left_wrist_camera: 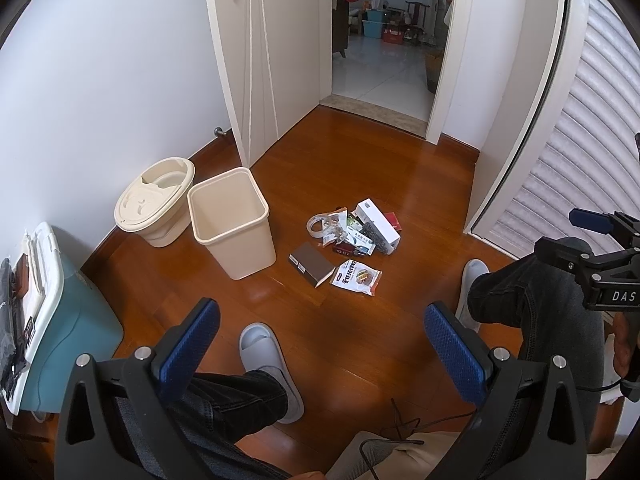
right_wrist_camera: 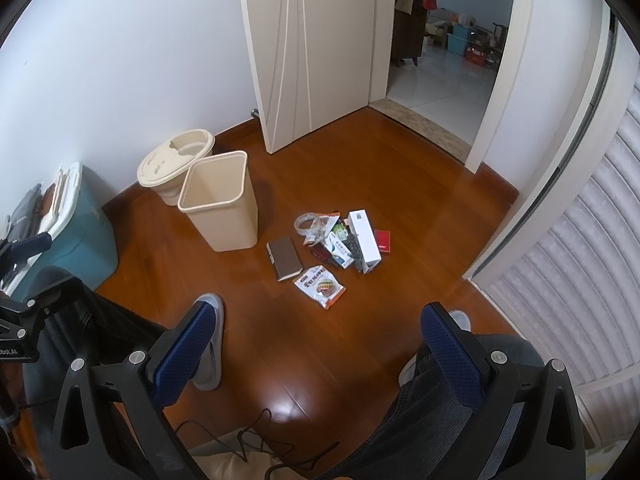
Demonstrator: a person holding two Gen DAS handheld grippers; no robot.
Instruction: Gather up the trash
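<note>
Hovering over the floor, both grippers gaping wide, holding nothing.
Lying heaped on the boards, trash [left_wrist_camera: 354, 236] [right_wrist_camera: 338, 246], just beside the open bin [left_wrist_camera: 232, 224] [right_wrist_camera: 218, 200]; left gripper [left_wrist_camera: 322, 344], right gripper [right_wrist_camera: 320, 344] well short.

both wrist cams high, angled down at floor [left_wrist_camera: 360, 328], well back; shared: bin [left_wrist_camera: 234, 222], trash pile [right_wrist_camera: 340, 244], doorway [right_wrist_camera: 448, 52].

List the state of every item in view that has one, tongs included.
Left tongs: open, empty.
Right tongs: open, empty.
Square beige bin: upright, lidless, empty.
Round beige bin: lid on.
Door: open.
Tape roll: on floor.
Snack packet: lying flat on floor.
</note>
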